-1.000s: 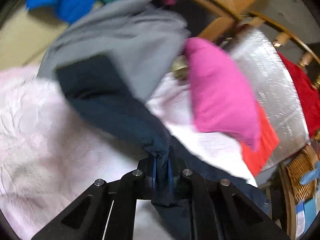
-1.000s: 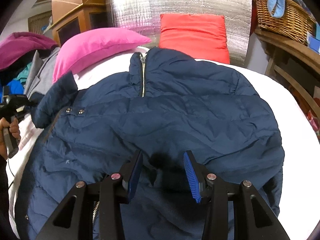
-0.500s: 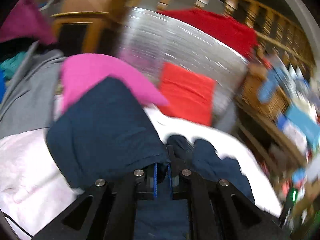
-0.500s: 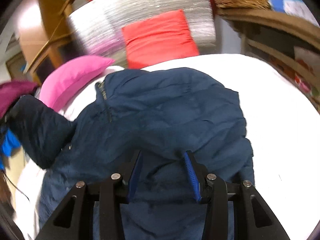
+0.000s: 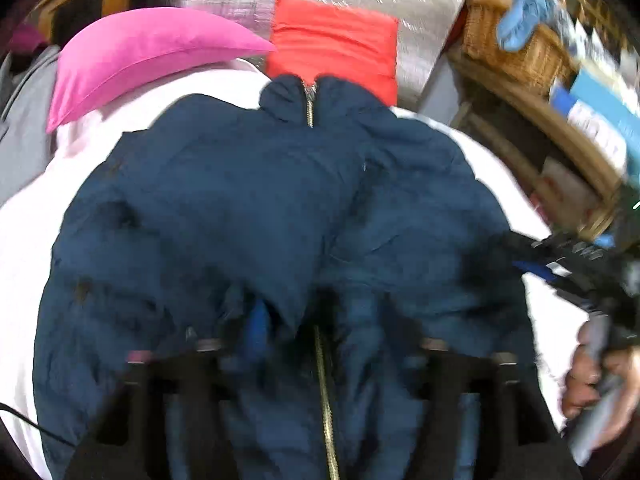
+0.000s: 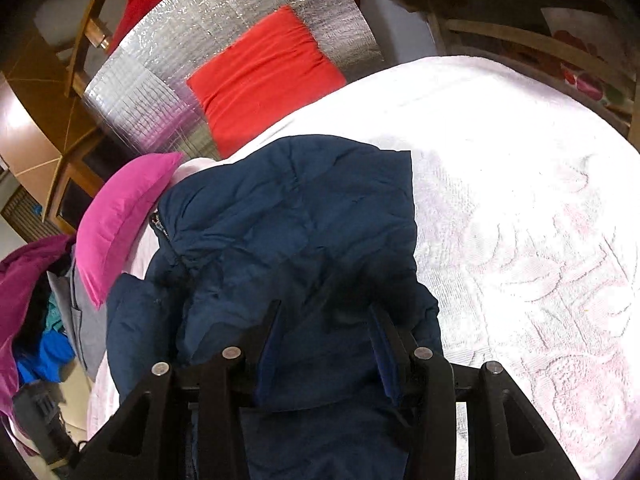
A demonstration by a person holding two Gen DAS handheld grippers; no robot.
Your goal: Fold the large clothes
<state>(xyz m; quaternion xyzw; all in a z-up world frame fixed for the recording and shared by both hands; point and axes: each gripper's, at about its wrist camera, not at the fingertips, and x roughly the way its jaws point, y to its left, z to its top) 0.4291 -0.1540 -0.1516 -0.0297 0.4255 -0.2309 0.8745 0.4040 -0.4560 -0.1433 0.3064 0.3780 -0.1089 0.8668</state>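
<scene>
Lying on a white textured bedspread: one navy puffer jacket, collar at the far end, gold zipper running centrally toward the near edge, a sleeve folded across its front. Left gripper: jaws opening, jacket fabric between them, pads blurred and not seen pressing. Right gripper: jaws part-way apart, clamped on a bunched fold of the jacket's near right portion; a hand holds its handle. Far end: pink pillow left, red pillow right, silver foil panel behind. Wicker basket far right.
</scene>
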